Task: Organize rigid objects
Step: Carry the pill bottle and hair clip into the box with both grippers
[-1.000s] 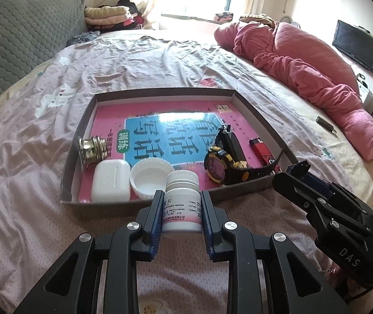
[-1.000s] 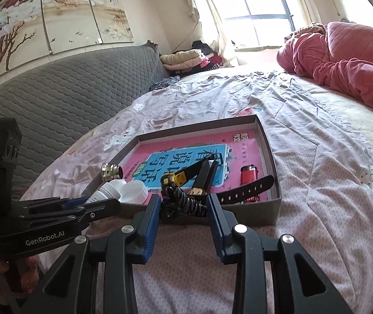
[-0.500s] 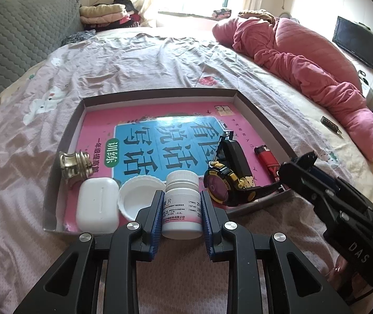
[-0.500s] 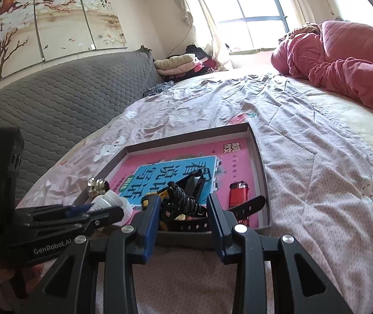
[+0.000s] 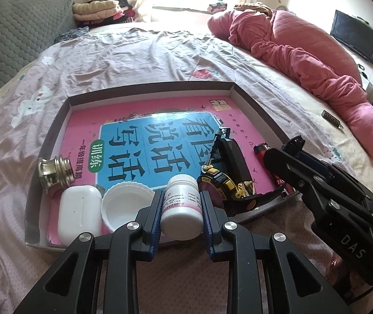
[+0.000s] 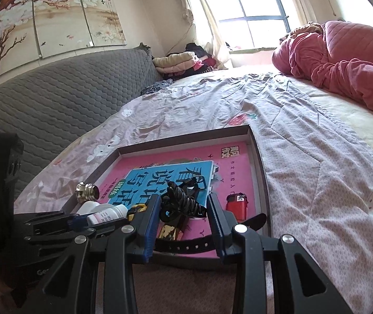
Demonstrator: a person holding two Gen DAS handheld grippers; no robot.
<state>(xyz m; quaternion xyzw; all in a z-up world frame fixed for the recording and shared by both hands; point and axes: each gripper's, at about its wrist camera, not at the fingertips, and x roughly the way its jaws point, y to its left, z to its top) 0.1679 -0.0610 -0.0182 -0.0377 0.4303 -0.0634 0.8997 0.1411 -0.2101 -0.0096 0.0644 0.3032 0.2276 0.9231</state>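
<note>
A shallow grey tray [image 5: 149, 89] lies on the bed with a pink and blue book [image 5: 160, 136] in its bottom. On the book sit a metal fitting [image 5: 55, 174], a white earbud case [image 5: 79, 212], a white cap [image 5: 127, 206], a black and yellow watch [image 5: 225, 185] and a red lighter [image 5: 262, 149]. My left gripper [image 5: 182, 195] is shut on a white pill bottle [image 5: 182, 212] over the tray's near edge. My right gripper [image 6: 183, 205] is shut on a black twisted cord [image 6: 183, 200] above the watch strap [image 6: 194, 243].
A pink quilt [image 5: 304, 52] is heaped at the far right of the bed, with a small dark object [image 5: 331, 117] beside it. A grey padded headboard [image 6: 55, 99] runs along the left. Folded clothes [image 6: 178, 61] lie by the window. Pale sheet surrounds the tray.
Both grippers have moved forward toward the tray with their loads. The bottle now hangs over the tray's near edge, and the cord is over the watch.
</note>
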